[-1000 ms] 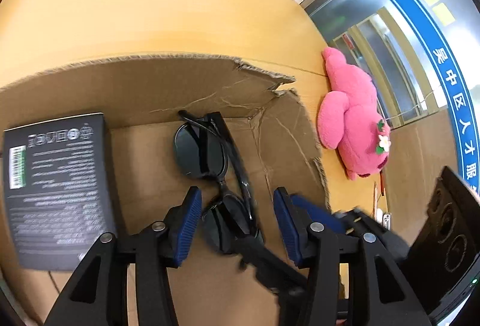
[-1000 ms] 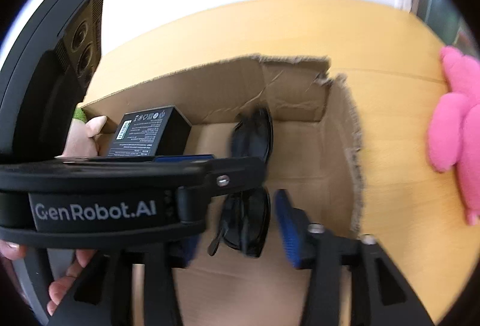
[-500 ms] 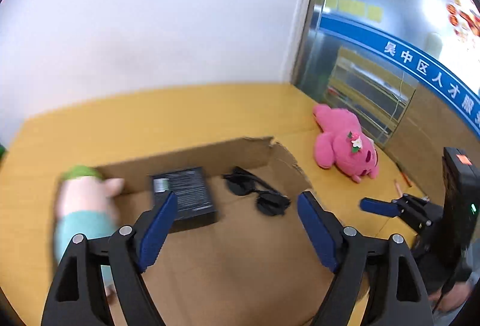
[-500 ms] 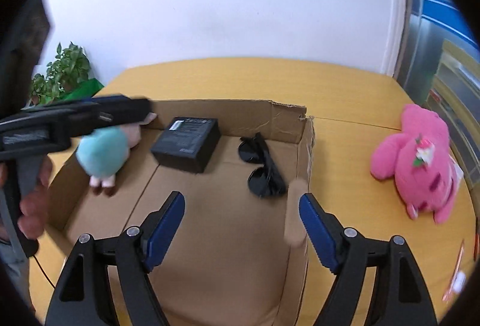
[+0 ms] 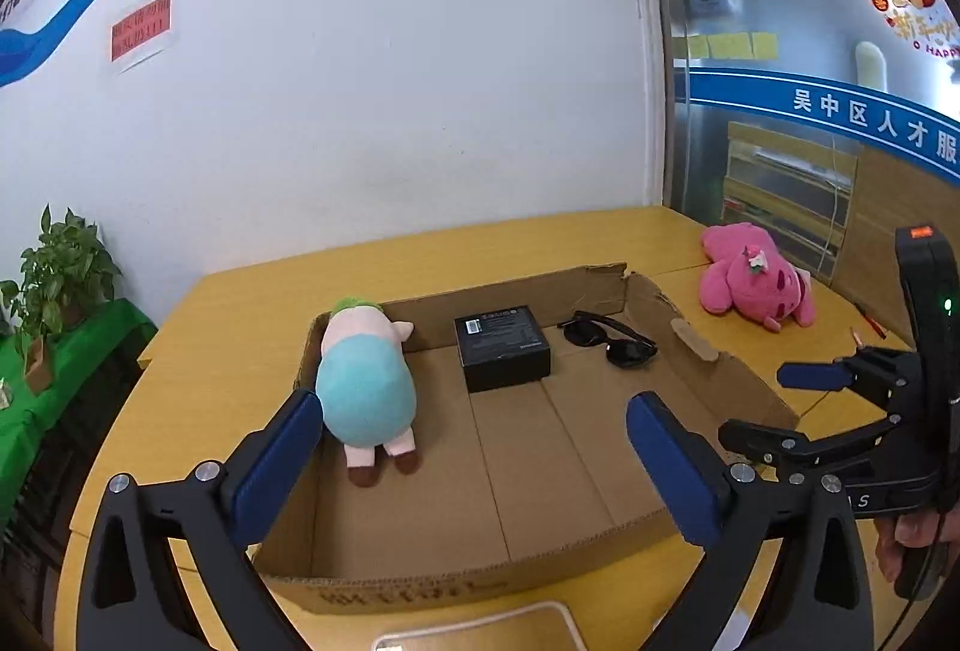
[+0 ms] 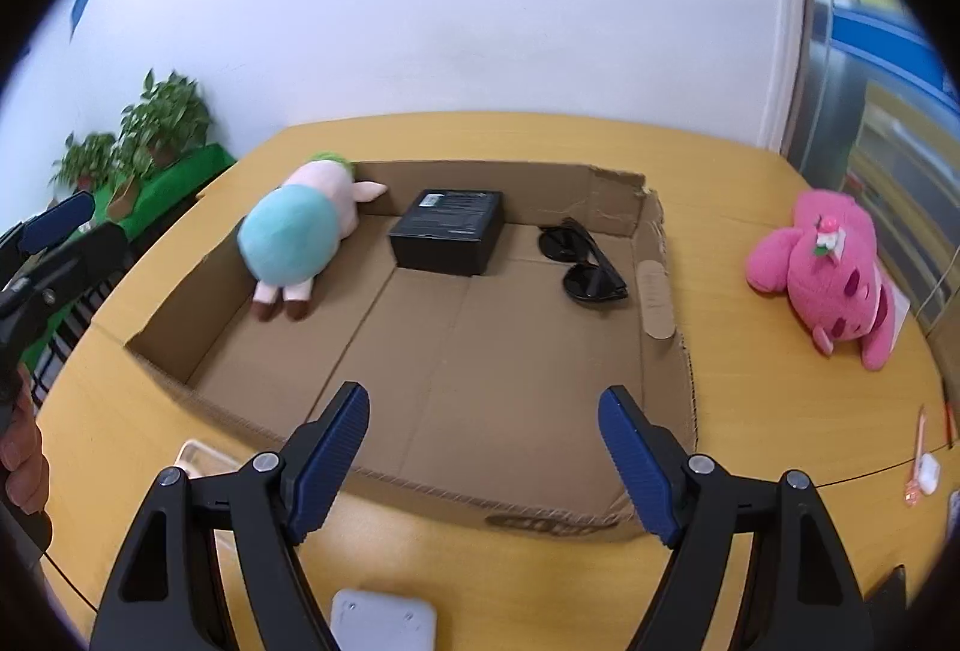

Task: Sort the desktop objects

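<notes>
A shallow cardboard box lies on the yellow table. Inside it are a blue-and-pink plush, a black box and black sunglasses. A pink plush lies on the table right of the box. My left gripper is open and empty above the box's near edge. My right gripper is open and empty, also at the near edge.
A white device lies on the table near the front. A pen and small items lie at the far right. Potted plants on a green cloth stand left of the table. A white wall is behind.
Both grippers have pulled back and up from the sunglasses, which now lie in the box. The left gripper's jaws have opened wider. The whole box is now in view.
</notes>
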